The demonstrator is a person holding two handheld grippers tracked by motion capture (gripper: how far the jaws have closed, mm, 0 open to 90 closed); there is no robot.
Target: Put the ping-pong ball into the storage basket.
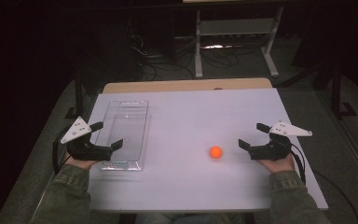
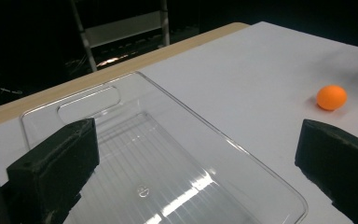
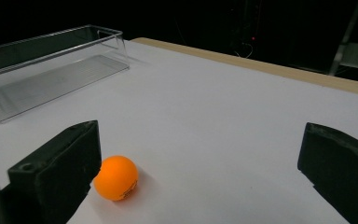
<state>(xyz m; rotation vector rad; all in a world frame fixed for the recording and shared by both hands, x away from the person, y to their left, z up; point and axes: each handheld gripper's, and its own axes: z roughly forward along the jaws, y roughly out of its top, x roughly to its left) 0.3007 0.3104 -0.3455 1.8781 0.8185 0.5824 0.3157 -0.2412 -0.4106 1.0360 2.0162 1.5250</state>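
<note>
A white table [image 1: 186,186] is lying under everything, with a strip of bare wood showing along its far edge. On its left part a long clear plastic tray [image 1: 123,133] is sitting empty, its narrow end facing the person. The left gripper [image 1: 106,135] is hovering at the tray's near end with its jaws spread wide, one over the tray's floor and one reaching past its right wall; it is gripping nothing. The right gripper [image 1: 254,136] is waiting on the right side of the table, jaws likewise spread and holding nothing. A small orange ball [image 1: 216,152] is resting on the bare table between the tray and the right gripper, well apart from the tray. In the right gripper view the ball [image 3: 116,178] is sitting just beside the left-hand jaw, perhaps touching it, though the dim light is making that hard to settle.

The step in hand looks like the approach to the ball, with the pick not yet made. Next, the right gripper is likely needing to shift sideways so the ball is centred between the jaws, then close gently, since a round light ball could roll off at a nudge.
</note>
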